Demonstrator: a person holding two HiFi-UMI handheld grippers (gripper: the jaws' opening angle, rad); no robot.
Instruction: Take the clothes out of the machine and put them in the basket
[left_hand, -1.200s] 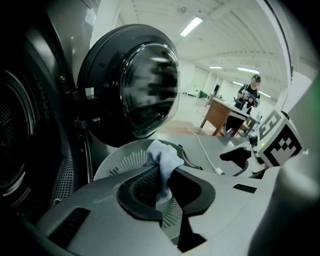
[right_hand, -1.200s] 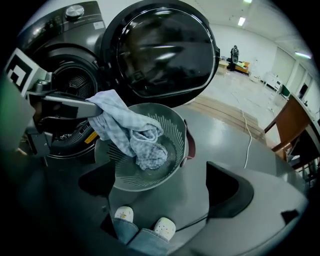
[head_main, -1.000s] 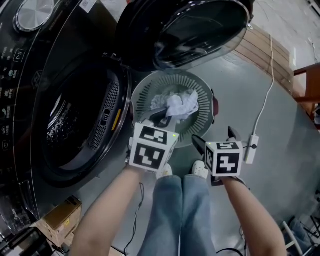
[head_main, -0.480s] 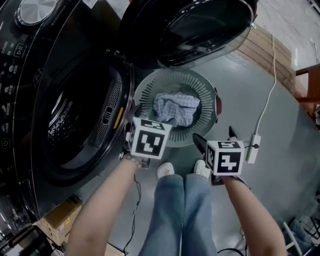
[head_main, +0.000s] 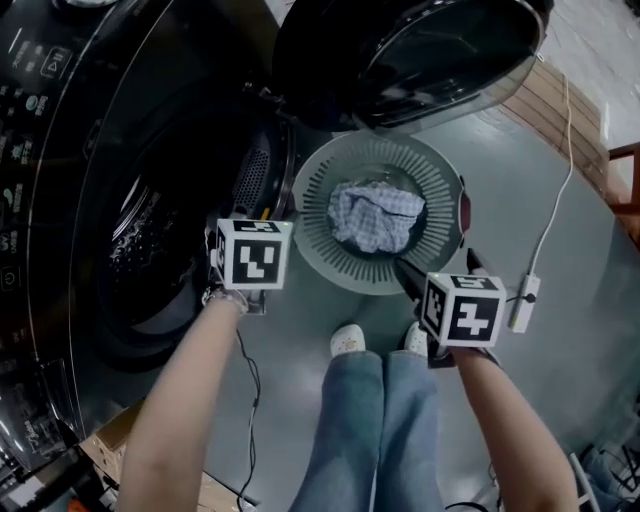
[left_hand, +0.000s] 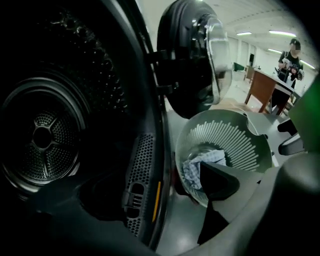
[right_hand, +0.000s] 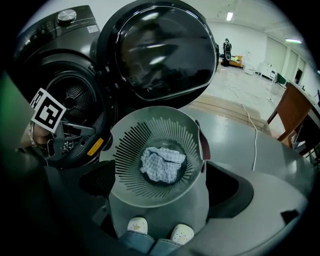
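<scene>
A blue-and-white checked cloth (head_main: 375, 215) (right_hand: 160, 164) (left_hand: 197, 167) lies in the bottom of the round grey slotted basket (head_main: 345, 262) (right_hand: 125, 175) (left_hand: 240, 145), which stands on the floor in front of the machine. The black machine's door (head_main: 420, 50) is swung open. Its drum (left_hand: 45, 140) (head_main: 140, 240) looks dark and I see no clothes in it. My left gripper (head_main: 250, 250) (left_hand: 150, 175) is at the door opening's rim. Its jaws have just opened and hold nothing. My right gripper (head_main: 437, 268) (right_hand: 160, 200) hovers open and empty at the basket's near right edge.
The person's legs and white shoes (head_main: 350, 340) stand just before the basket. A white cable with an adapter (head_main: 525, 300) lies on the floor at the right. A wooden platform (head_main: 530, 100) is behind, and a cardboard box (head_main: 110, 450) sits at the machine's foot.
The left gripper let go of the checked cloth, which now lies in the basket. It then swung left from over the basket to the machine's opening. The right gripper barely shifted.
</scene>
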